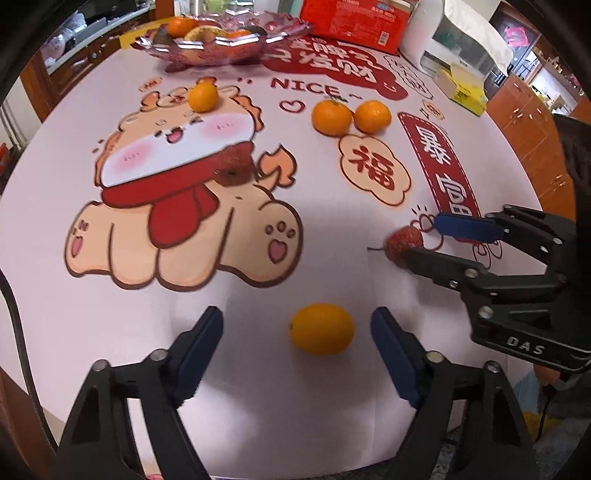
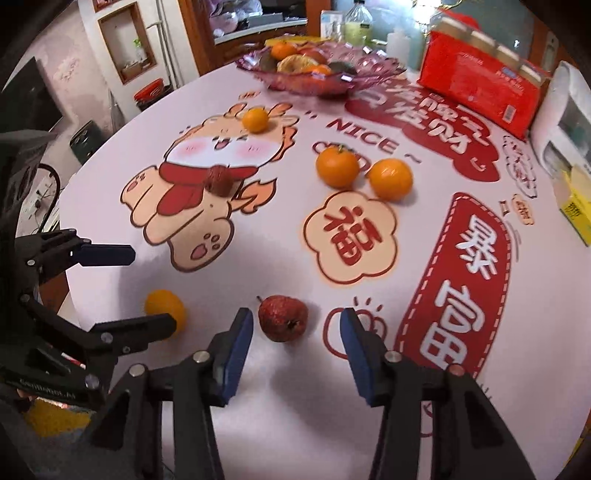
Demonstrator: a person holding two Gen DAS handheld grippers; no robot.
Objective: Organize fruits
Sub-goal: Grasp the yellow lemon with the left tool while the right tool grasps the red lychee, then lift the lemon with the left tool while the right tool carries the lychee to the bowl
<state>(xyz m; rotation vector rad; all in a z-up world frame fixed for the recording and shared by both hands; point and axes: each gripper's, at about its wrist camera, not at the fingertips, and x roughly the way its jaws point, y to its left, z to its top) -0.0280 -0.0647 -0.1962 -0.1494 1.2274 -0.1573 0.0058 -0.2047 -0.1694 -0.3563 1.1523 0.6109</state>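
Note:
My left gripper (image 1: 297, 325) is open, its jaws on either side of a yellow-orange kumquat (image 1: 321, 328) on the printed tablecloth, not touching it. My right gripper (image 2: 297, 325) is open around a small red fruit with a stem (image 2: 282, 317), also seen in the left wrist view (image 1: 404, 242). Two oranges (image 2: 338, 166) (image 2: 390, 179) lie mid-table. A smaller orange (image 2: 255, 120) and a second dark red fruit (image 2: 219, 181) lie on the cartoon print. A pink glass fruit bowl (image 2: 321, 83) at the far edge holds several fruits.
A red carton (image 2: 484, 85) stands at the back right beside a white appliance (image 2: 561, 122) and a yellow box (image 2: 576, 205). Bottles (image 2: 356, 22) stand behind the bowl. The table's near edge (image 1: 258, 469) lies just under my left gripper.

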